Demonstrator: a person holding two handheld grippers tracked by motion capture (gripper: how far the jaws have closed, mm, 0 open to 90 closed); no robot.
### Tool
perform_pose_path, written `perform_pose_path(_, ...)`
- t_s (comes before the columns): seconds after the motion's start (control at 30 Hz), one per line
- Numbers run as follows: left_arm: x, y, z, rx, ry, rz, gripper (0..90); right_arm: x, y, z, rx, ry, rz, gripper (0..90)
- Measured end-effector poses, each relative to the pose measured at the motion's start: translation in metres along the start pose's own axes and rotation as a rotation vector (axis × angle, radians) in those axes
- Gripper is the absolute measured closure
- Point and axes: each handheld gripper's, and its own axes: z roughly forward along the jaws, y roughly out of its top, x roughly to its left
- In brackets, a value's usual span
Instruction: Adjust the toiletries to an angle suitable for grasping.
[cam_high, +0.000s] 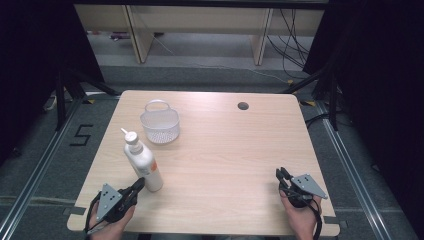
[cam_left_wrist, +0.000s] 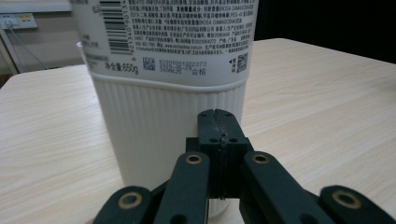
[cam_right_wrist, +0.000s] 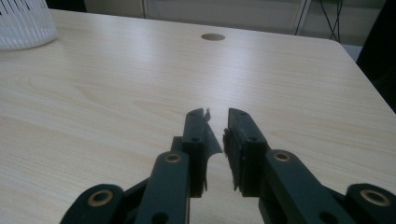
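Note:
A white bottle (cam_high: 143, 161) with a nozzle cap stands upright at the front left of the wooden table (cam_high: 225, 150). My left gripper (cam_high: 139, 183) is at the table's front left corner, held in a hand. Its tips almost meet the bottle's base. In the left gripper view its jaws (cam_left_wrist: 217, 115) are pressed together with nothing between them, and the bottle's ribbed lower part (cam_left_wrist: 159, 121) stands right behind them. My right gripper (cam_high: 281, 173) rests at the front right, also in a hand. Its jaws (cam_right_wrist: 217, 113) stand a small gap apart over bare wood.
A white perforated basket (cam_high: 160, 125) with a handle stands behind the bottle, and it also sits at the far left in the right gripper view (cam_right_wrist: 23, 23). A round cable hole (cam_high: 243, 106) is near the table's back edge. Dark stands and cables surround the table.

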Motion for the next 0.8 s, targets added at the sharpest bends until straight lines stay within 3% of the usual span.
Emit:
perform_pose_path(0.03,0.0,0.0,0.0,0.0,0.0,0.0,89.7,-0.003,0.001,0.0,-0.002,-0.001,-0.041,77.7)
perform_pose_path(0.4,-0.009,0.014,0.034,-0.009,-0.021,0.024,89.5,-0.001,0.0,0.001,-0.01,-0.004,-0.026,75.3)
perform_pose_path(0.43,-0.009,0.014,0.036,-0.016,-0.021,0.018,89.5,-0.003,0.0,0.001,-0.011,-0.01,-0.046,74.6)
perform_pose_path(0.53,-0.009,0.015,0.04,-0.008,-0.017,0.025,89.4,-0.003,0.001,0.0,-0.002,0.001,-0.044,74.1)
perform_pose_path(0.67,-0.01,0.015,0.037,-0.03,-0.013,0.023,88.4,-0.002,0.0,0.0,0.0,0.005,-0.014,72.1)
perform_pose_path(0.77,-0.009,0.018,0.028,-0.057,-0.003,0.015,80.4,-0.003,0.0,0.0,-0.003,0.029,-0.005,68.3)
perform_pose_path(0.8,-0.009,0.02,0.022,-0.074,0.012,0.014,78.2,-0.003,0.0,0.0,-0.009,0.017,-0.004,67.8)
